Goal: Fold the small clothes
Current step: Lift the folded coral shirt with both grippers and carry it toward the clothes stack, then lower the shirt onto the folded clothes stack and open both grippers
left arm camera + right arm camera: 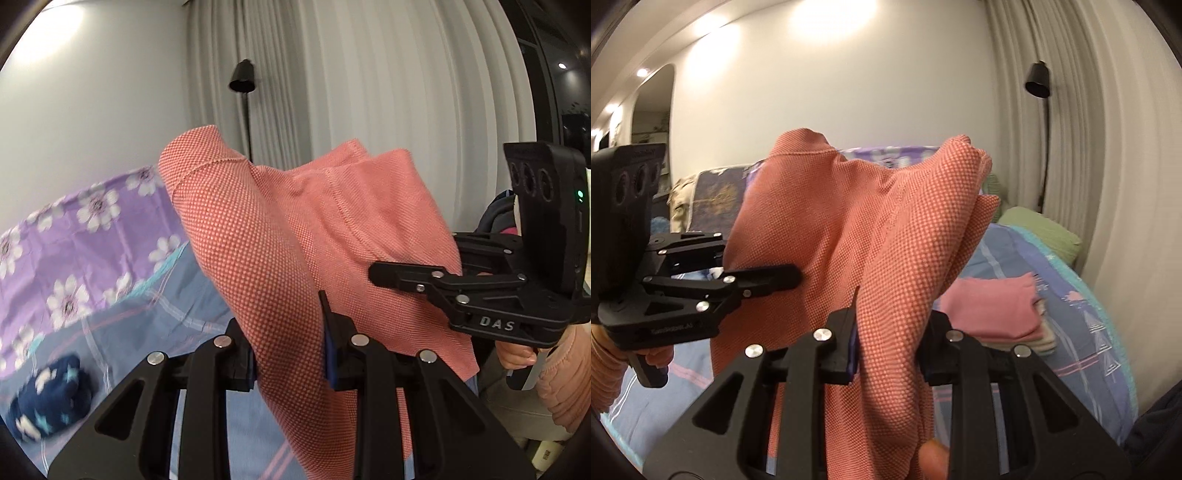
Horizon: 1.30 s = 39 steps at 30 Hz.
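A salmon-pink knit garment (pixel 280 236) hangs in the air above the bed, held by both grippers. My left gripper (pixel 290 354) is shut on one bunched part of it. My right gripper (pixel 890 343) is shut on another bunched part of the same garment (pixel 871 229). In the left wrist view the right gripper (pixel 384 275) reaches in from the right against the cloth. In the right wrist view the left gripper (pixel 790 275) reaches in from the left. The garment's lower part drops out of sight below both cameras.
A bed with a blue plaid sheet (pixel 155 310) and a purple floral cover (pixel 74 236) lies below. A dark blue starred bundle (pixel 48 398) lies at left. A pink folded stack (pixel 993 310) and a green pillow (pixel 1041 232) lie at right. A black floor lamp (pixel 1039 81) stands before the curtains.
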Available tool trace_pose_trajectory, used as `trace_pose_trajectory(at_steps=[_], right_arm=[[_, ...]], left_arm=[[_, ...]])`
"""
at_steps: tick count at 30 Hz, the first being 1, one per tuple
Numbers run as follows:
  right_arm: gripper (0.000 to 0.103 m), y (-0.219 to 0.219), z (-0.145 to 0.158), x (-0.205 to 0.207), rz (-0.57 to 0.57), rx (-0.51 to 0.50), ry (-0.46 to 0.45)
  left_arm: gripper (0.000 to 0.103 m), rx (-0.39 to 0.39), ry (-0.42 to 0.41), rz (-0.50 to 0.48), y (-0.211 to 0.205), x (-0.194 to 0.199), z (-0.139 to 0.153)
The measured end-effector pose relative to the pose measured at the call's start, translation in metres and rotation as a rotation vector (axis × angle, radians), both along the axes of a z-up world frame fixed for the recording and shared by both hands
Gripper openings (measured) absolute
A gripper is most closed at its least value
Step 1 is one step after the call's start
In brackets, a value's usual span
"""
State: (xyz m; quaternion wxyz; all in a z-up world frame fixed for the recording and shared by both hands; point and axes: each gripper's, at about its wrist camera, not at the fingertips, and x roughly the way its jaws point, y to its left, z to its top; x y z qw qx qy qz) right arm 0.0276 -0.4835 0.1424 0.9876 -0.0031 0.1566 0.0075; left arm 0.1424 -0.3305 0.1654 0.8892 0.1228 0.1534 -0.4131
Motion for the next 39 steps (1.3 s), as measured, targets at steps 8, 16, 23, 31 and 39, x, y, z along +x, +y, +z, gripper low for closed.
trace_pose_trajectory(at_steps=[8,16,23,31,39], right_arm=[[0.027,-0.069,0.014,0.077,-0.118,0.057,-0.011],[0.028,-0.102,0.010,0.149,-0.221,-0.028,0.067],[0.031,-0.125,0.003,0.205,-0.292,-0.061,0.124],[0.078,-0.171,-0.069,0.275,-0.501,-0.086,0.351],[0.081,-0.204,-0.167,0.253,-0.516,0.103,0.419]], left_arm=[[0.027,-0.004,-0.057,-0.035,-0.069,0.065,0.002],[0.027,0.022,-0.015,-0.015,-0.117,0.142,-0.009],[0.027,0.030,-0.016,0.029,-0.151,0.195,-0.022],[0.046,0.177,0.109,0.150,-0.181,0.256,-0.102],[0.050,0.277,0.052,0.216,-0.176,0.239,-0.193]])
